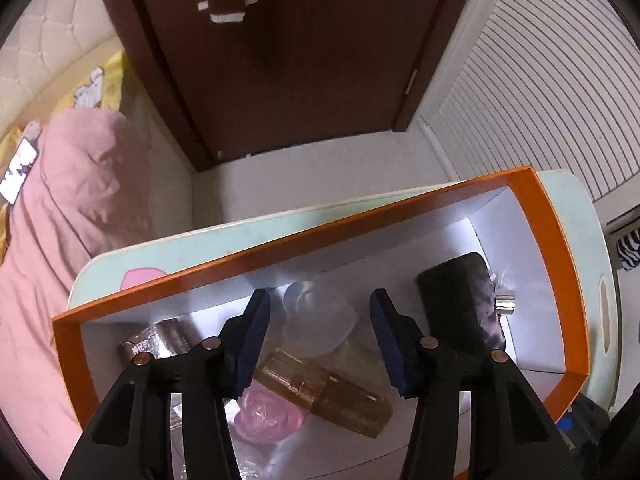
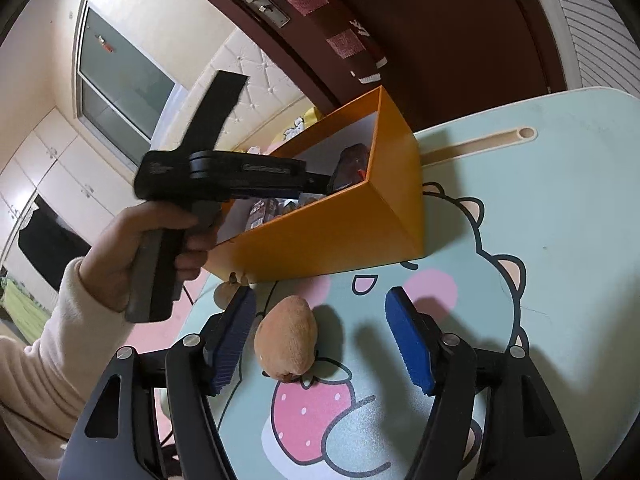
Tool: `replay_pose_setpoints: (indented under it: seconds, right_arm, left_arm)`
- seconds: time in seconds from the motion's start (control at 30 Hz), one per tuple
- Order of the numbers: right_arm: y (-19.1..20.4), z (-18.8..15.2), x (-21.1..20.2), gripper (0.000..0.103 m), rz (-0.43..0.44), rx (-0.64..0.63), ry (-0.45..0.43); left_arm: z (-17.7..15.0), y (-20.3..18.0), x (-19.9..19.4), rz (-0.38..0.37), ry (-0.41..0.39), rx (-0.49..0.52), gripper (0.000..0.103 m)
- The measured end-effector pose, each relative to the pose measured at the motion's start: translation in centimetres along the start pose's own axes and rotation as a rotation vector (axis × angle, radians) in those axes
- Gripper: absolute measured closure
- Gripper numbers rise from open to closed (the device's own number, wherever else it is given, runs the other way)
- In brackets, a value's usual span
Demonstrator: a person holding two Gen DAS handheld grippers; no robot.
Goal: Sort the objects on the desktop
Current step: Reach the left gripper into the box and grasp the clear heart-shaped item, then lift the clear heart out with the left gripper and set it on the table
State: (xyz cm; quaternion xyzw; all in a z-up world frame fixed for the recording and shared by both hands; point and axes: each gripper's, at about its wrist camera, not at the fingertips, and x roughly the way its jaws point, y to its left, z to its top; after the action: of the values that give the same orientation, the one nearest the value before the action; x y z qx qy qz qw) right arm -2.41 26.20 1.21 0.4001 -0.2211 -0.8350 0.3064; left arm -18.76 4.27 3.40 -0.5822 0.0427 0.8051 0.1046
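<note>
An orange box with white inner walls stands on the mint cartoon-print table. Inside lie an amber bottle, a pink item, a clear plastic cup, a black block, a small silver cylinder and a brown tube. My left gripper hangs open over the box, pointing down into it, with nothing pressed between its pads. My right gripper is open low over the table. A tan plush toy lies between its fingers, nearer the left one, touched by neither.
A hand in a cream sleeve holds the left gripper's handle beside the orange box. A small tan object sits at the box's near corner. Beyond the table are a dark door, a pink-covered bed and slatted panels.
</note>
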Motion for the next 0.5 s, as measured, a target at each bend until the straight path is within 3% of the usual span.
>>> replay_pose_setpoints:
  seconds: [0.07,0.27,0.5]
  right_arm:
    - [0.1,0.0,-0.1,0.035,-0.001,-0.007,-0.007]
    - [0.1,-0.1,-0.1,0.035,-0.010,-0.012,-0.002]
    - [-0.1,0.0,0.1,0.035,-0.017,-0.012,0.000]
  left_arm:
    - [0.0,0.0,0.0,0.028,0.004,0.022,0.067]
    - [-0.7,0.7,-0.9,-0.011,-0.038,0.012,0.068]
    - [-2.2,1.2,-6.3,-0.086,-0.208,-0.015,0.068]
